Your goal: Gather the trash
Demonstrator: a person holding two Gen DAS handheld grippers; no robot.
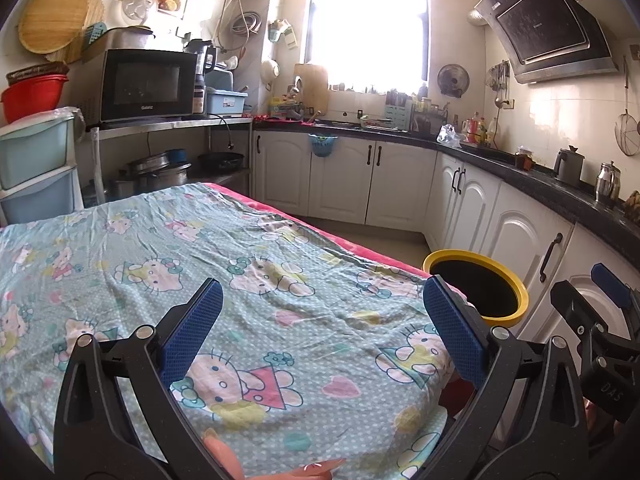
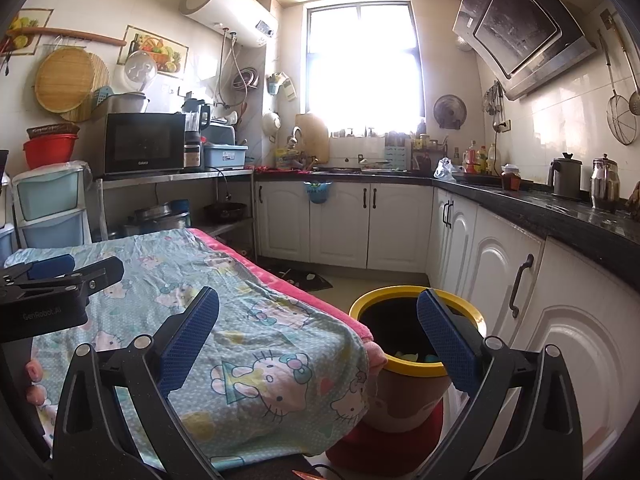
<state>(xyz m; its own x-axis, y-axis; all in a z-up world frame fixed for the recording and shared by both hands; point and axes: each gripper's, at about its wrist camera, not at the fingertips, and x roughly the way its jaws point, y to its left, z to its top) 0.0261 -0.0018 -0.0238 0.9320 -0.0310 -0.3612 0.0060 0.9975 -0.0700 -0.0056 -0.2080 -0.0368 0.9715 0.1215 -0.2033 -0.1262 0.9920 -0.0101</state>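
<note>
A yellow-rimmed trash bin (image 2: 416, 396) stands on a red stool at the table's right corner; pale scraps (image 2: 408, 357) lie at its bottom. It also shows in the left wrist view (image 1: 520, 296). The table is covered with a Hello Kitty cloth (image 1: 208, 264) and I see no loose trash on it. My left gripper (image 1: 322, 304) is open and empty above the cloth. My right gripper (image 2: 318, 312) is open and empty, between the table edge and the bin. Each gripper shows in the other's view: the right gripper at the far right of the left wrist view (image 1: 592, 292), the left gripper at the left of the right wrist view (image 2: 80, 270).
White cabinets (image 2: 500, 264) under a black counter (image 2: 560, 208) run along the right and back. A metal shelf with a microwave (image 1: 144, 84) stands at the back left, plastic drawers (image 1: 36, 168) beside it. A dark mat (image 2: 304, 278) lies on the floor.
</note>
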